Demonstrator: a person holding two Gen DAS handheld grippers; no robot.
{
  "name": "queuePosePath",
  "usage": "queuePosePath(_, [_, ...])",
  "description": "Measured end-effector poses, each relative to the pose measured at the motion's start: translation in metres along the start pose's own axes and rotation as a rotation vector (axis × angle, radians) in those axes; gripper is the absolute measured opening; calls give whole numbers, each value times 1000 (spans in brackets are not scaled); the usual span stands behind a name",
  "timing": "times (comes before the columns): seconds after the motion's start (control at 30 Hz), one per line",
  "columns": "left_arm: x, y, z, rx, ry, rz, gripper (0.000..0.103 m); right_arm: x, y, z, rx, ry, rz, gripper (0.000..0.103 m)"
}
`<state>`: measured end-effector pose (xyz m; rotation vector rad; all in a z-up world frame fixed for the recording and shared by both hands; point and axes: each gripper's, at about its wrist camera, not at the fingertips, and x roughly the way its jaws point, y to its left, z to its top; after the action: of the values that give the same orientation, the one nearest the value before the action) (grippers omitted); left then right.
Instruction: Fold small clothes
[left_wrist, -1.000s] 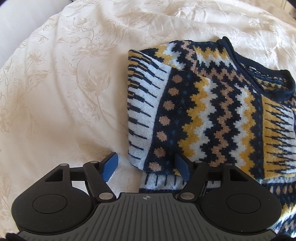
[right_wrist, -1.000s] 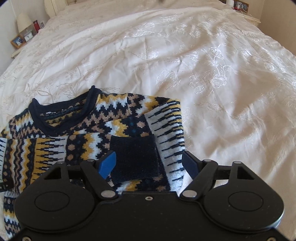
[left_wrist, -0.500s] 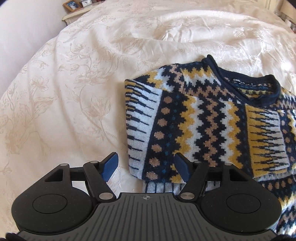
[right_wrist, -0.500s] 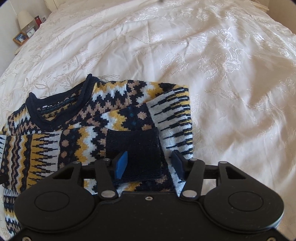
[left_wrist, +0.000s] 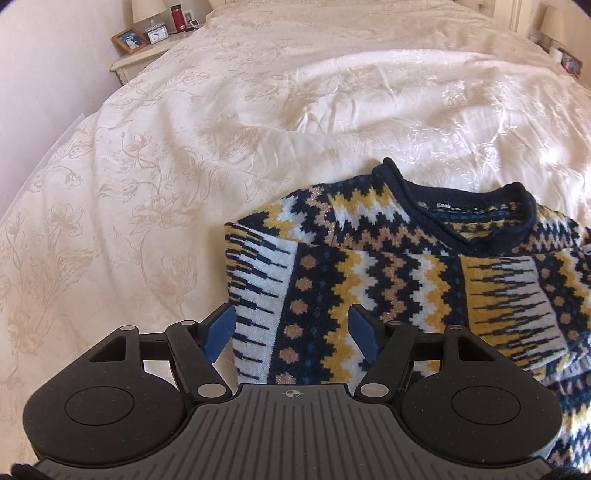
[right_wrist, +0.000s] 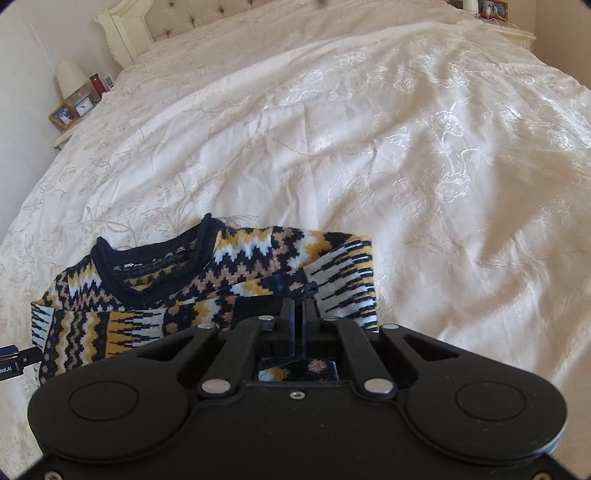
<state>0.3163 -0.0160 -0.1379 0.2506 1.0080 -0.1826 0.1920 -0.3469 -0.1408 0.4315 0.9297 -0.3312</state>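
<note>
The small knitted jumper in navy, mustard, white and tan zigzag bands (left_wrist: 388, 280) lies flat on the cream floral-embroidered bedspread (left_wrist: 184, 166), sleeves already folded across its chest and the navy rolled neckline (left_wrist: 454, 221) pointing up the bed. It looks a thick, soft knit — light, limp, with no stiffness of its own, and likely to sag and drag on the cover if lifted from one point only. The right gripper (right_wrist: 298, 317) has its jaws drawn close together on the navy cuff of the folded sleeve (right_wrist: 258, 310), a good dense edge to pinch. The left gripper (left_wrist: 291, 328) is spread wide and holding nothing, poised over the jumper's left folded edge. In my judgement the safest hold is both layers at the side edges — low down, near the hem.
</note>
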Motion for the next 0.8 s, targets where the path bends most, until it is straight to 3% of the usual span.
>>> queuePosePath(0.2, [22, -2, 2, 21, 46, 37, 66, 24, -7, -5, 1, 95, -76, 8])
queuePosePath(0.3, [43, 0, -3, 44, 130, 107, 67, 27, -2, -11, -42, 104, -130, 17])
queuePosePath(0.4, [52, 11, -8, -12, 146, 77, 68, 29, -3, -15, -54, 108, -149, 19])
queuePosePath(0.57, [54, 17, -9, -48, 154, 91, 81, 40, -10, -21, -47, 151, -214, 23])
queuePosePath(0.8, [55, 9, -8, -18, 157, 160, 96, 28, -20, -26, 9, 112, -267, 69])
